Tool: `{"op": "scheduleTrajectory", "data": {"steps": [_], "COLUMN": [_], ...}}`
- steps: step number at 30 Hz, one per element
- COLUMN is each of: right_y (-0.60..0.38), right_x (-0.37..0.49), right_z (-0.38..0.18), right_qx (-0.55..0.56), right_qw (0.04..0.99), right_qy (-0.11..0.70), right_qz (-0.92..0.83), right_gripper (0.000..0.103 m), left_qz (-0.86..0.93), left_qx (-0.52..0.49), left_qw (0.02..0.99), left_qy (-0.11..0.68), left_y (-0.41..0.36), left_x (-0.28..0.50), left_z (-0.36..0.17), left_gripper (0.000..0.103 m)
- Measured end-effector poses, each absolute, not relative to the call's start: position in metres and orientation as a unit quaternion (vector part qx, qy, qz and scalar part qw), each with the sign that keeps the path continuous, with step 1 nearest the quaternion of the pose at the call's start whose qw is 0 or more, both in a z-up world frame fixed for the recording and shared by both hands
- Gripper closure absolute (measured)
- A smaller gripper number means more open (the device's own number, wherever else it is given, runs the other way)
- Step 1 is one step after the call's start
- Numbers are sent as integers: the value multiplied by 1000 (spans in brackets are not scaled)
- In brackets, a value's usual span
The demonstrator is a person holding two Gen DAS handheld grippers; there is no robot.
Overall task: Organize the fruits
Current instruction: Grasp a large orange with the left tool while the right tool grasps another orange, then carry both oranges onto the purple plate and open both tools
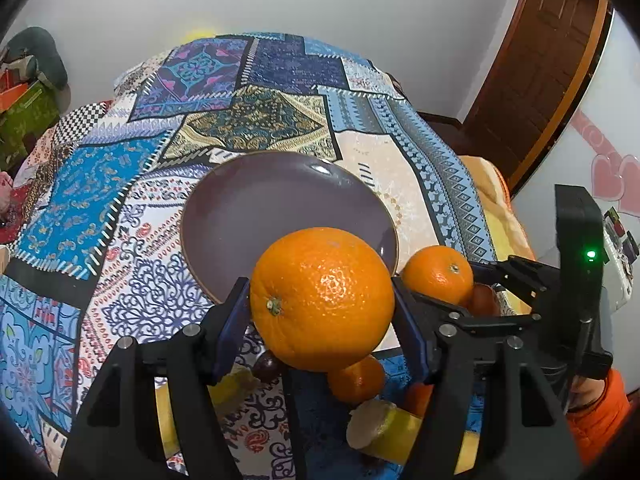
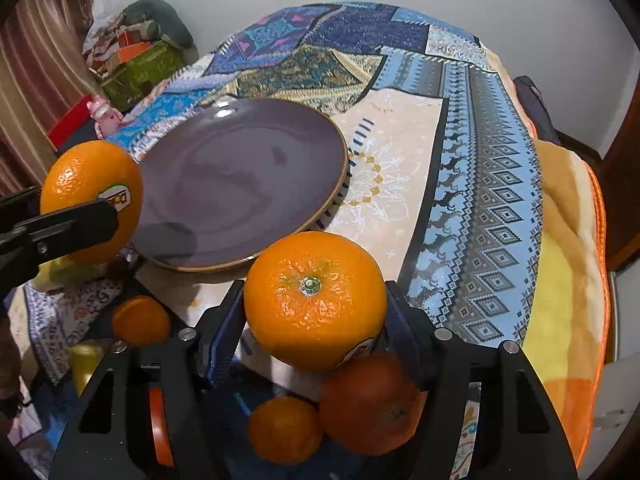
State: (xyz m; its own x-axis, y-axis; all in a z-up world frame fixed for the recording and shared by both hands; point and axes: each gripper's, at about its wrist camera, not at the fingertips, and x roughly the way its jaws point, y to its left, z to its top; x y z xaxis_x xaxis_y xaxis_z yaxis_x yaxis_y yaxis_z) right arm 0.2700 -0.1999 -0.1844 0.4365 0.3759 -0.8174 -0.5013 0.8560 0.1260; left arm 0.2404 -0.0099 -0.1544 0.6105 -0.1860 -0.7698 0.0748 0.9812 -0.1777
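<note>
Left gripper — clamped on big orange, stem facing camera, lifted at plate's near rim. Right gripper — gripping second orange, stem up, beside plate. Below: patchwork cloth, small oranges, tomato. Beyond: white wall, door.

Both wrist views close, sharing plate.
</note>
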Motion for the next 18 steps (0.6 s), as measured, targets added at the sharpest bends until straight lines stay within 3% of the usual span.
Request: {"op": "scheduleTrajectory", "data": {"steps": [18], "right_y": [-181], "right_x": [271], "right_z": [-115], "right_qx": [-46], "right_qw": [884], "right_qy": [386], "right_qz": [262], "right_gripper": [40], "left_qz": [-55], "left_qx": [-55], "left_qw": [915], "left_qy": [396], "left_y": [15], "left_x": [239], "left_z": [-109], "left_gripper": [36]}}
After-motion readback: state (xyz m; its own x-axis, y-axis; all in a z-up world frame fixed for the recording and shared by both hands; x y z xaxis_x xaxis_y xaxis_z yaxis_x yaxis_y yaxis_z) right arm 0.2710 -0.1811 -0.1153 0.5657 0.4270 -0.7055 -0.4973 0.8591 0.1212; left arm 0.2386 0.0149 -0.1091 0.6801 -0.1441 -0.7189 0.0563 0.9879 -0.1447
